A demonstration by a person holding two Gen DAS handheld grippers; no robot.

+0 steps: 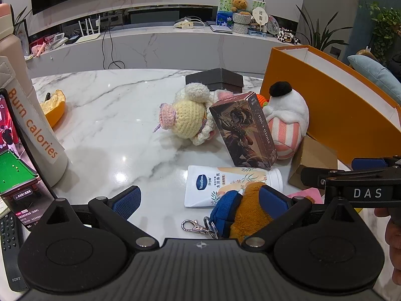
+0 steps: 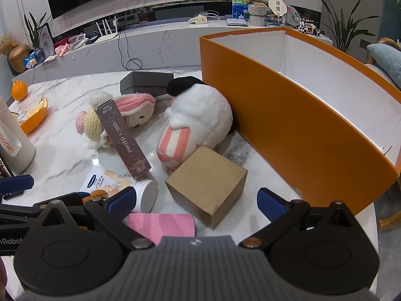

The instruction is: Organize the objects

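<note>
From where I sit, nothing is organized yet: the orange box (image 2: 288,115) at the counter's (image 1: 112,115) right edge shows only bare white walls, though I cannot see its floor. Everything lies loose on the marble: crocheted doll (image 1: 188,118), photo card box (image 1: 246,130), white plush (image 2: 198,120), Vaseline tube (image 1: 225,183), cardboard box (image 2: 208,183), pink pad (image 2: 163,223) and dark box (image 1: 215,79) toward the far edge.

The left gripper (image 1: 200,200) has its jaws wide apart, clamped on nothing; the brown plush keychain (image 1: 248,213) sits just inside its right pad. The right gripper (image 2: 198,200) is likewise spread and empty, with the cardboard box between and just ahead of its jaws, near the counter's near edge.
</note>
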